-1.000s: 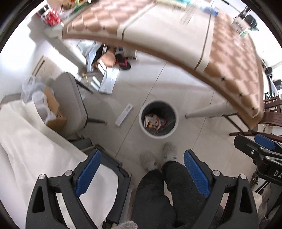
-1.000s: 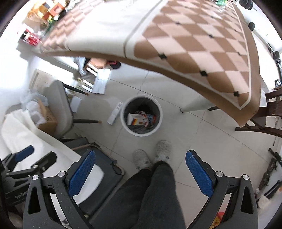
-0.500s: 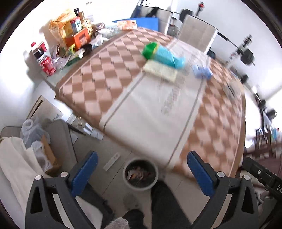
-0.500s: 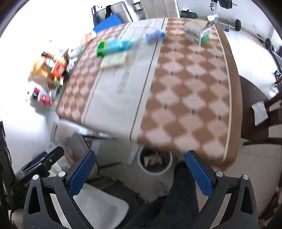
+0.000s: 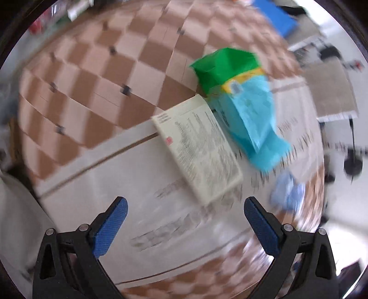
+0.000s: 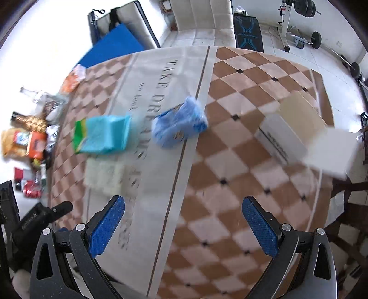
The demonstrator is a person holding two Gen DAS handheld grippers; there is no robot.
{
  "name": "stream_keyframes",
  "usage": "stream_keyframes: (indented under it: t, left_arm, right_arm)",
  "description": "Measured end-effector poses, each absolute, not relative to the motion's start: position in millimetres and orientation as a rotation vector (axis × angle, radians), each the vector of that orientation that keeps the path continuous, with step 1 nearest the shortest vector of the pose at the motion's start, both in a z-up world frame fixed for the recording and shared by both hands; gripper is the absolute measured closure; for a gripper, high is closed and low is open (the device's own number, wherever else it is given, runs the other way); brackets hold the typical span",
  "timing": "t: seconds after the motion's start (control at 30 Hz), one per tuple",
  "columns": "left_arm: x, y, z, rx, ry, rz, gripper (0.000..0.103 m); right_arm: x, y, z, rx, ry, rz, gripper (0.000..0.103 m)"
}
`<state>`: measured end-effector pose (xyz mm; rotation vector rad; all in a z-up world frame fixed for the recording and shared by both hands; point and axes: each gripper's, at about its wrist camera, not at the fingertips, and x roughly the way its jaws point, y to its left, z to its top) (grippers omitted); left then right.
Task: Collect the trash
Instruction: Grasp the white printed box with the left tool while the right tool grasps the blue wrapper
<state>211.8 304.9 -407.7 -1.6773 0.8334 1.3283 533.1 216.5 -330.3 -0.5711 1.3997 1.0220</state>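
On the checkered tablecloth (image 5: pixel 92 87) lie a flat cream carton (image 5: pixel 197 149), a green and light-blue package (image 5: pixel 243 99) behind it, and a crumpled blue wrapper (image 5: pixel 287 193) to the right. My left gripper (image 5: pixel 184 220) is open and empty, just short of the cream carton. In the right wrist view the blue wrapper (image 6: pixel 179 124), the green and blue package (image 6: pixel 101 134) and the cream carton (image 6: pixel 103 174) lie ahead. My right gripper (image 6: pixel 184 220) is open and empty above the cloth (image 6: pixel 230 184).
A white cardboard box (image 6: pixel 306 138) stands at the table's right. Snack packs and cans (image 6: pixel 25 142) crowd the left edge. Chairs (image 6: pixel 204 20) and a blue pad (image 6: pixel 112 50) stand beyond the far edge. The left gripper's body (image 6: pixel 39 218) shows at lower left.
Both grippers have swung up from the bin on the floor to the tabletop and moved closer to the trash items. Both stay open and empty.
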Motion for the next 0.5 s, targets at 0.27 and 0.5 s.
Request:
stream_keyframes:
  t: [0.27, 0.5]
  left_arm:
    - [215.0, 342.6, -466.4, -1.884, 0.773, 1.416, 0.001]
    - [233.3, 336.6, -449.2, -1.580, 0.980, 1.444, 0.023]
  right_arm:
    - [554.0, 281.8, -390.4, -0.642, 1.389, 1.024, 0.000]
    - [541.2, 316.5, -414.6, -0.676, 1.339, 1.092, 0.000]
